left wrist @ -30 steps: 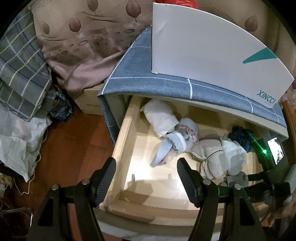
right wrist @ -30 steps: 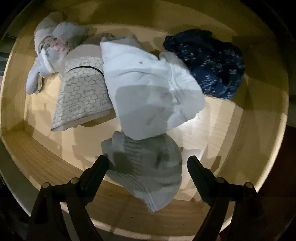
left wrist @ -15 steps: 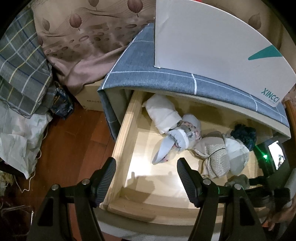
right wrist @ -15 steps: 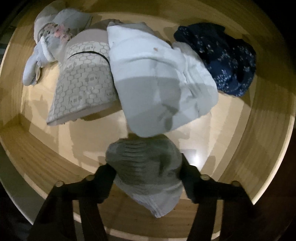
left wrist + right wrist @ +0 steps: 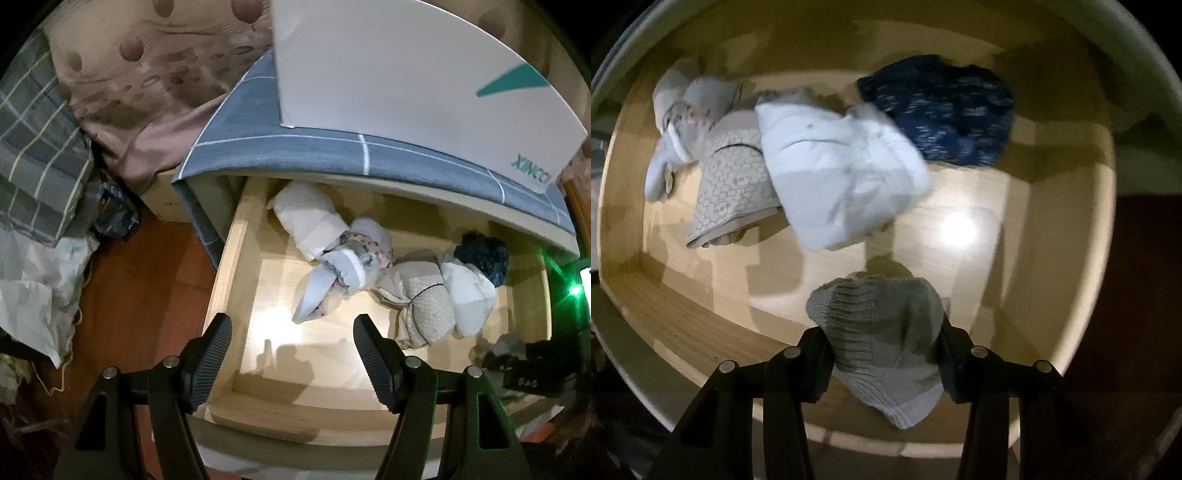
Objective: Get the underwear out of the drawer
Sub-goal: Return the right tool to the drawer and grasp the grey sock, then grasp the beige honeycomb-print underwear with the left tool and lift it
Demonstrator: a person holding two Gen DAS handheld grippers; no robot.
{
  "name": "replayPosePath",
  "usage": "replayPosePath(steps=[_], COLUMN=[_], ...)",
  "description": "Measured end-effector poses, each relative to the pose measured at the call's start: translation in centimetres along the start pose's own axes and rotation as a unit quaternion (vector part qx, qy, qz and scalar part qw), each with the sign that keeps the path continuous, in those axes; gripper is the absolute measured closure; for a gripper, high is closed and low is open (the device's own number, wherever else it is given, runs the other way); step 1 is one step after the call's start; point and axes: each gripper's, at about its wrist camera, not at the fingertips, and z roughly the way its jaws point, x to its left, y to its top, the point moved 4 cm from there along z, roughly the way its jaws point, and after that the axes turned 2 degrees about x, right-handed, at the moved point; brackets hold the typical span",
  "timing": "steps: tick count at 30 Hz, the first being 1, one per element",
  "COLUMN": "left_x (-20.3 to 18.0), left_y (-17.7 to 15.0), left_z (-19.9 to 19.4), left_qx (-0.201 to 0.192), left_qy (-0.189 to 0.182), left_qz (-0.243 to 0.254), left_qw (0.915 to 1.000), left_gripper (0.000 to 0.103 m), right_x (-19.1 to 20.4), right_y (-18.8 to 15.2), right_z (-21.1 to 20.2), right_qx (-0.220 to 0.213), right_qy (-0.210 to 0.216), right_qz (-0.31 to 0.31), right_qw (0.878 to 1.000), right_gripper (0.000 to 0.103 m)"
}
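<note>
Down in the right wrist view, the right gripper [image 5: 882, 343] points into the open wooden drawer [image 5: 683, 317], and its jaws are closing on a grey knitted garment [image 5: 882, 332] at about 6 o'clock. The cloth bunches between the two pads and bulges out above and below them. At 12 o'clock from it lies a pale white folded piece [image 5: 842, 177]; a beige piece with a honeycomb print [image 5: 735, 184] touches its left edge at 10 o'clock, and a bluish-white bundle with pink flecks [image 5: 683, 122] sits further out toward 10 o'clock. A dark navy speckled piece [image 5: 945, 110] lies at 1 o'clock, touching the white one.

Over the drawer's front left corner, the left gripper [image 5: 291, 350] hangs with its jaws moderately wide and nothing between them. From this view a white roll [image 5: 306, 218] lies at 12 o'clock near the drawer's back. The right gripper shows dimly at 4 o'clock. A grey checked cover [image 5: 295, 147] drapes the cabinet top, and a white box [image 5: 406, 81] stands on it.
</note>
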Motion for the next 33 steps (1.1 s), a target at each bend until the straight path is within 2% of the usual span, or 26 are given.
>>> replayPosePath(steps=[10, 16, 23, 30, 33], left_x=[-2.1, -5.7, -9.7, -11.2, -11.5], left_y=[0.1, 0.6, 1.5, 2.3, 2.6], left_z=[1.0, 2.6, 4.9, 8.4, 9.3], left_qx=[0.016, 0.05, 0.071, 0.106, 0.112], left_qy=[-0.006, -0.037, -0.048, -0.05, -0.065], left_qz=[0.026, 0.046, 0.064, 0.059, 0.049], left_qw=[0.9995, 0.997, 0.9943, 0.9913, 0.9904], left_gripper=[0.033, 0.033, 0.033, 0.033, 0.033], right_x=[-1.8, -2.9, -5.5, -6.4, -6.3], right_y=[-2.0, -2.5, -1.8, -1.2, -1.1], right_z=[-1.5, -1.5, -2.6, -2.7, -2.5], right_qx=[-0.036, -0.032, -0.034, -0.031, -0.03], right_qy=[0.005, 0.028, 0.034, 0.041, 0.044], right_qz=[0.049, 0.061, 0.061, 0.062, 0.064], right_qw=[0.998, 0.997, 0.997, 0.997, 0.997], right_gripper=[0.06, 0.06, 0.06, 0.06, 0.06])
